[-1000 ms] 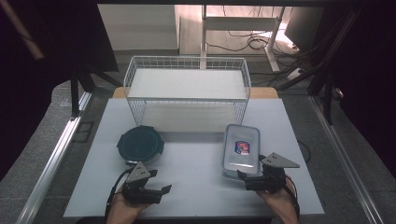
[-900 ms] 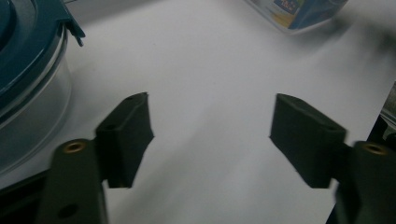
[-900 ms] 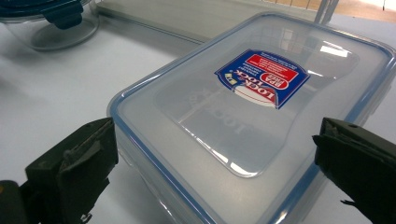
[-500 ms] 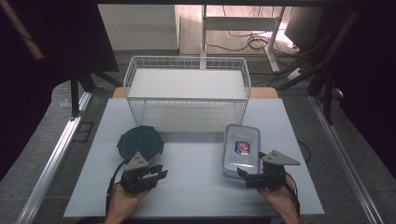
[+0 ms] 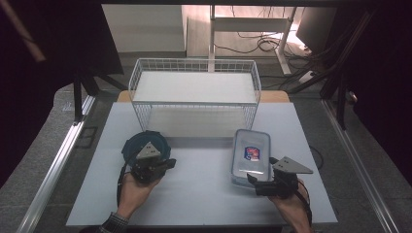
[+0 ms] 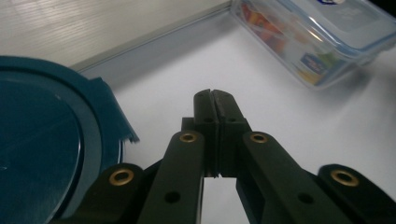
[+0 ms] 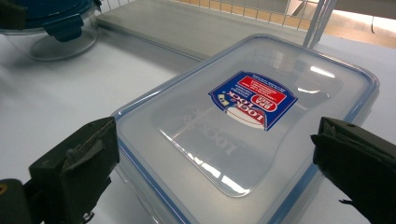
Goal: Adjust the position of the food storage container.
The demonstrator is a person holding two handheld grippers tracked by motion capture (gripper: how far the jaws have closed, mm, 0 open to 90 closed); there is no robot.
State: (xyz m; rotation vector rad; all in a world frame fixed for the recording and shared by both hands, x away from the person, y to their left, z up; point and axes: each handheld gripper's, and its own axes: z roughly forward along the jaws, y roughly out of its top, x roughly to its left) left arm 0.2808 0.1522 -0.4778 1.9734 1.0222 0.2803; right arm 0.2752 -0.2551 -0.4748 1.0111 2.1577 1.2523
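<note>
Nearest in, the right hand-held gripper (image 5: 253, 178) has its jaws spread wide either side of the near end of the clear rectangular container (image 7: 247, 126), not pressing on it, likely lined up for a grasp. Over on the left, the left hand-held gripper (image 6: 215, 100) has just been closing and now sits pressed together on nothing, right beside the round blue-lidded container (image 6: 51, 149) on the white table (image 5: 204, 194). Beyond both stands the white wire basket (image 5: 194, 65), probably where they're headed
</note>
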